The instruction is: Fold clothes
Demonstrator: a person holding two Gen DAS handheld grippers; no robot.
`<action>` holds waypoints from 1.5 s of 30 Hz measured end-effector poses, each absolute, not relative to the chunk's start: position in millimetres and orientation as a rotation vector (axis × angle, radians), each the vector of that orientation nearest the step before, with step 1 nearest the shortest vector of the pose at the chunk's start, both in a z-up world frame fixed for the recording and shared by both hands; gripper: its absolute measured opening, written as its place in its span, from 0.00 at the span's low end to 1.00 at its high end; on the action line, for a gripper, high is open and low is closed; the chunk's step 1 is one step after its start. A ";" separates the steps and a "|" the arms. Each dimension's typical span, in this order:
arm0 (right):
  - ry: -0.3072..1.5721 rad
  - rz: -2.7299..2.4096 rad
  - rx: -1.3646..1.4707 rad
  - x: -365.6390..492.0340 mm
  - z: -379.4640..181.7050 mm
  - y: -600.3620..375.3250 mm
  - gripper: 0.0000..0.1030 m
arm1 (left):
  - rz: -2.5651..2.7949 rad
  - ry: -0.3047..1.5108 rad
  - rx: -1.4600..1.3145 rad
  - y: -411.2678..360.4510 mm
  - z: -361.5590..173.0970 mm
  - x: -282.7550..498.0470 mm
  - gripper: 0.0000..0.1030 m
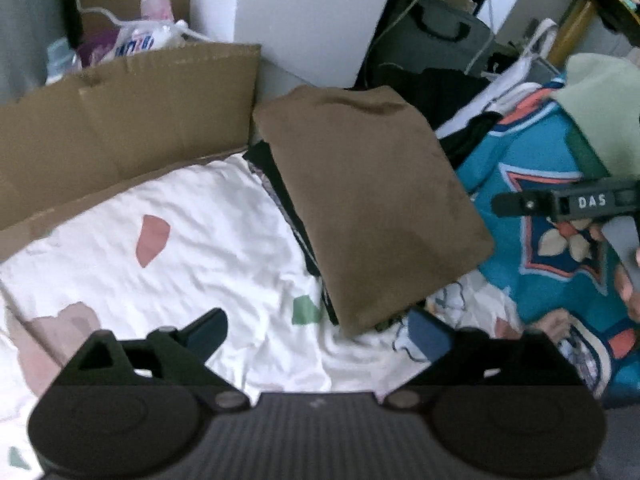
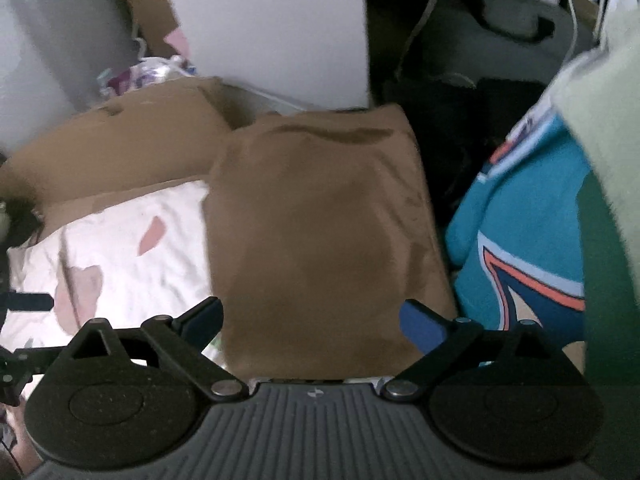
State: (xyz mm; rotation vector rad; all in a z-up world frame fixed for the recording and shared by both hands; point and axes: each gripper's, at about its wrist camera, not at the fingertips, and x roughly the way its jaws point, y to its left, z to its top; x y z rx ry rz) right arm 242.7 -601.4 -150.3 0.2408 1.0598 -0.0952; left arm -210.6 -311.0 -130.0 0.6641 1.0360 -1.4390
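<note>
White patterned bedding (image 1: 192,240) was seen beneath a folded brown garment (image 1: 372,208); the left gripper (image 1: 320,332) and right gripper (image 2: 312,320) were held wide, empty.

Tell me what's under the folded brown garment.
The brown garment lies on dark folded clothes, only their edges showing, on a white patterned sheet. How many pieces is hidden.

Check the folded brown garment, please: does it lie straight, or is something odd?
The folded brown garment lies neatly on a darker pile, whose edges stick out on its left. Nothing else stands out.
</note>
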 end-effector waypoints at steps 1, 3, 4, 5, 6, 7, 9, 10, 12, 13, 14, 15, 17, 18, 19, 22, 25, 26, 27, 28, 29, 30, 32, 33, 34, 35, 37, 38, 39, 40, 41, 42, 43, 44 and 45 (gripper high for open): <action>1.059 -0.086 0.231 240.0 -140.9 -595.5 0.96 | -1.440 1.030 0.668 -308.5 -119.9 -211.3 0.96; 1.056 -0.062 0.224 236.0 -121.1 -585.1 0.97 | -1.441 1.017 0.673 -303.1 -99.7 -212.2 0.97; 1.054 -0.054 0.219 233.4 -110.4 -579.9 0.97 | -1.436 1.016 0.670 -300.9 -90.4 -212.8 0.97; 1.052 -0.046 0.215 231.3 -100.1 -575.8 0.97 | -1.436 1.012 0.667 -297.8 -81.5 -212.5 0.97; 1.041 -0.046 0.207 229.2 -88.0 -571.8 0.97 | -1.438 1.007 0.663 -294.6 -72.8 -212.0 0.97; 1.030 -0.045 0.200 227.0 -75.8 -567.8 0.97 | -1.439 0.996 0.665 -291.3 -63.5 -211.6 0.98; 1.000 -0.043 0.189 221.3 -50.4 -558.8 0.99 | -1.435 0.982 0.662 -286.2 -45.2 -210.5 0.99; 0.990 -0.038 0.190 218.8 -39.5 -554.8 0.99 | -1.435 0.980 0.654 -284.0 -36.2 -209.2 0.99; 0.972 -0.030 0.186 213.4 -18.5 -547.0 0.99 | -1.433 0.974 0.648 -277.5 -17.0 -206.4 0.99; 0.966 -0.031 0.184 210.4 -8.4 -543.2 0.99 | -1.424 0.963 0.649 -274.2 -6.8 -205.2 0.99; 0.961 -0.033 0.181 207.5 1.7 -539.4 0.99 | -1.414 0.951 0.649 -271.2 3.5 -203.5 0.99; 0.956 -0.035 0.180 204.1 9.9 -536.4 0.99 | -1.407 0.942 0.646 -267.1 14.6 -201.5 0.99; 0.959 -0.035 0.185 197.0 27.6 -529.4 0.99 | -1.405 0.946 0.636 -259.4 33.8 -197.8 0.99; 0.961 -0.035 0.188 193.5 36.3 -526.0 0.99 | -1.407 0.954 0.631 -255.7 42.7 -196.2 0.99; 0.968 -0.034 0.193 189.5 43.0 -523.2 0.99 | -1.400 0.961 0.629 -252.2 51.4 -194.9 1.00; 0.978 -0.033 0.204 176.0 61.7 -515.5 0.99 | -1.378 0.967 0.614 -240.0 76.6 -191.1 1.00; 0.973 -0.022 0.197 162.4 80.9 -506.9 0.99 | -1.361 0.950 0.581 -223.4 103.7 -185.0 1.00; 0.968 -0.018 0.197 157.7 86.4 -504.9 0.99 | -1.356 0.949 0.574 -218.9 111.8 -181.7 1.00; 0.962 -0.014 0.197 153.1 91.8 -503.0 0.99 | -1.352 0.949 0.566 -214.7 119.8 -178.4 1.00; 0.955 -0.021 0.203 148.5 96.5 -501.6 0.99 | -1.354 0.946 0.563 -211.5 125.4 -175.7 1.00; 0.952 -0.031 0.217 143.3 101.2 -501.1 0.99 | -1.349 0.938 0.562 -207.7 131.2 -172.6 1.00; 0.951 -0.039 0.231 139.7 104.9 -501.0 0.99 | -1.342 0.929 0.560 -203.7 137.2 -169.5 1.00; 0.945 -0.063 0.249 131.2 113.3 -499.1 0.99 | -1.324 0.920 0.561 -194.2 146.1 -164.3 1.00; 0.938 -0.072 0.252 126.5 117.4 -497.5 0.99 | -1.314 0.922 0.564 -188.0 149.0 -162.0 1.00; 0.933 -0.075 0.254 122.0 121.1 -495.1 0.99 | -1.310 0.919 0.569 -182.3 150.6 -161.1 1.00; 0.932 -0.072 0.257 118.2 123.4 -492.7 0.99 | -1.311 0.909 0.576 -175.6 152.3 -160.5 1.00; 0.943 -0.094 0.260 113.6 126.0 -488.1 0.99 | -1.307 0.894 0.577 -160.4 153.7 -158.1 1.00; 0.945 -0.107 0.261 110.9 128.4 -485.1 0.99 | -1.303 0.902 0.568 -152.8 153.8 -155.7 1.00; 0.945 -0.115 0.262 107.8 131.6 -481.2 0.99 | -1.301 0.915 0.554 -145.1 153.9 -152.4 1.00; 0.942 -0.115 0.262 104.7 135.4 -476.9 0.99 | -1.292 0.924 0.540 -136.6 154.4 -148.9 1.00; 0.937 -0.113 0.260 100.8 139.0 -472.1 0.99 | -1.281 0.923 0.530 -128.1 156.1 -146.0 1.00; 0.933 -0.110 0.258 97.0 142.7 -467.4 0.99 | -1.280 0.919 0.522 -120.7 157.5 -143.4 1.00; 0.930 -0.111 0.256 93.3 146.3 -462.8 0.99 | -1.283 0.916 0.512 -112.7 159.0 -141.0 1.00; 0.927 -0.112 0.254 89.6 149.9 -458.1 0.99 | -1.281 0.912 0.504 -105.1 159.7 -138.9 1.00; 0.924 -0.099 0.256 86.4 152.9 -454.0 0.99 | -1.272 0.907 0.497 -97.6 160.3 -137.6 1.00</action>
